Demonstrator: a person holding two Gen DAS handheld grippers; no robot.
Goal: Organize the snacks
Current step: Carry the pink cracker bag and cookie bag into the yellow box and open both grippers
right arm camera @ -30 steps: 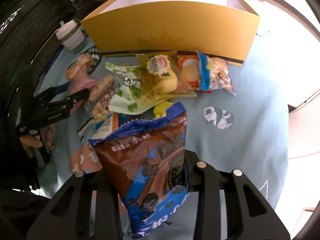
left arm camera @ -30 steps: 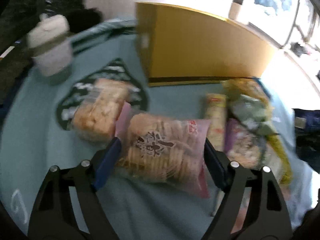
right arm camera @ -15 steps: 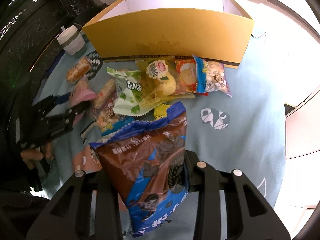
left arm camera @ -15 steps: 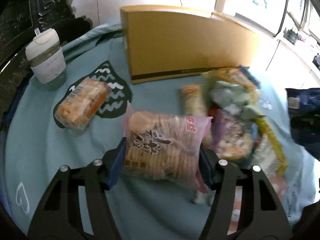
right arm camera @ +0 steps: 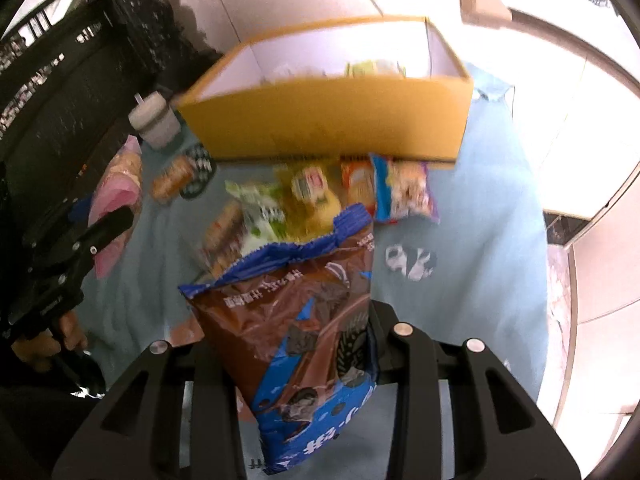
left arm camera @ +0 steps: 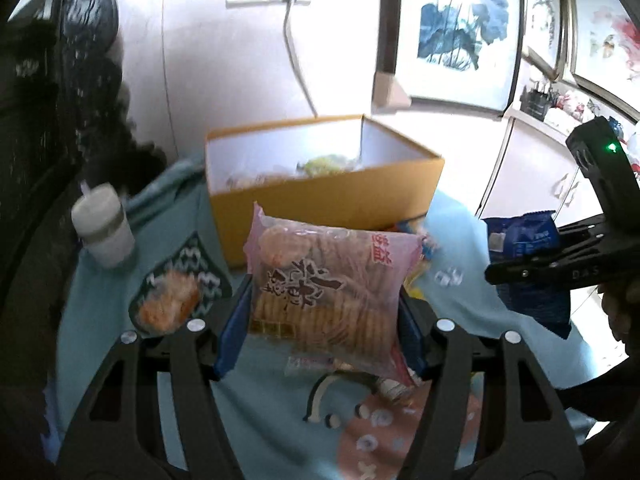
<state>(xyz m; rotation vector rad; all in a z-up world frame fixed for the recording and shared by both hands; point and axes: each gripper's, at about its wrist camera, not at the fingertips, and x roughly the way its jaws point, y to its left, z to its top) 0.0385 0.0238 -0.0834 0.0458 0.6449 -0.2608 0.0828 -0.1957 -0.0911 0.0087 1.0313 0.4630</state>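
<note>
My left gripper (left arm camera: 320, 320) is shut on a pink bag of rice crackers (left arm camera: 328, 288) and holds it up above the blue cloth, in front of the open yellow box (left arm camera: 320, 204). My right gripper (right arm camera: 296, 340) is shut on a brown and blue cookie bag (right arm camera: 296, 328), also held above the cloth. The box (right arm camera: 328, 120) holds a few snacks. Several snack bags (right arm camera: 320, 192) lie in front of it. The right gripper with its bag also shows at the right of the left wrist view (left arm camera: 560, 264).
A white lidded cup (left arm camera: 102, 228) stands left of the box. A clear pack of orange crackers (left arm camera: 170, 306) lies on the cloth (left arm camera: 120, 360) near it. Dark carved furniture (right arm camera: 60, 100) is at the left, white cabinets (left arm camera: 532, 168) at the right.
My left gripper closed on the pink cracker bag and lifted it off the cloth. Both grippers have risen and tilted up, so the inside of the box now shows.
</note>
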